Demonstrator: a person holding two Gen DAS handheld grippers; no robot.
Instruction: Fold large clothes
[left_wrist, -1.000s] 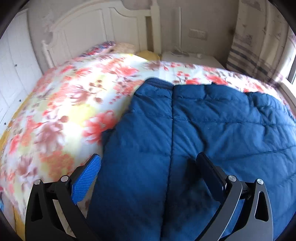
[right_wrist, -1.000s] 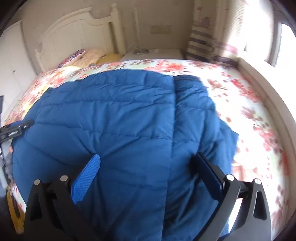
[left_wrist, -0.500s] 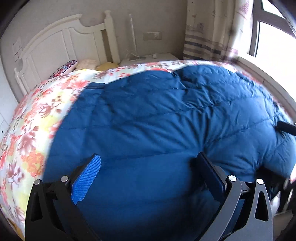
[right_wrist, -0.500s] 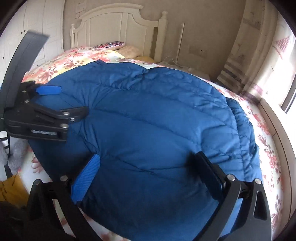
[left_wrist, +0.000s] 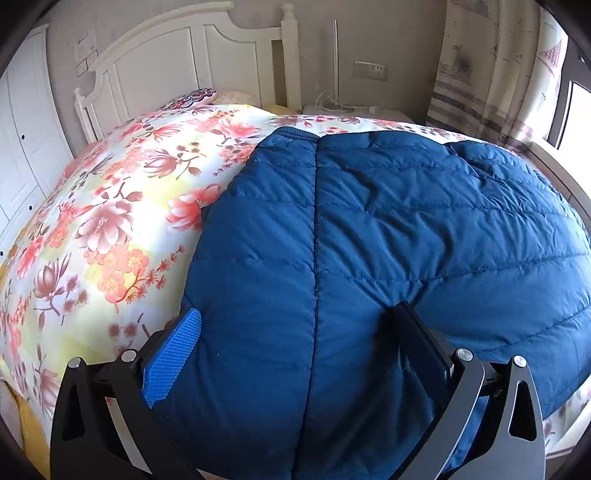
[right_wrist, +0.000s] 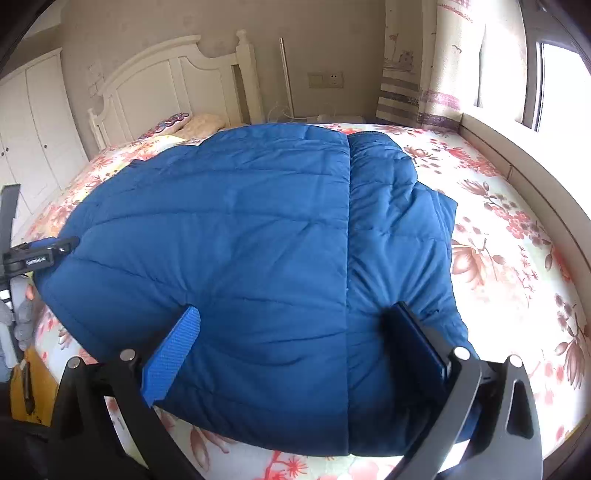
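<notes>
One blue jacket (left_wrist: 369, 258) lies under two spread tools (left_wrist: 295, 332).

Black gripper frames, silver screws; left gripper (left_wrist: 295, 332), right gripper (right_wrist: 295, 328): blue ribbed pad fingers (left_wrist: 173, 356).

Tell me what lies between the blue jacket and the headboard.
In the left wrist view, floral bedding covers the stretch between the blue jacket and the white headboard, with pillows at its foot.
</notes>
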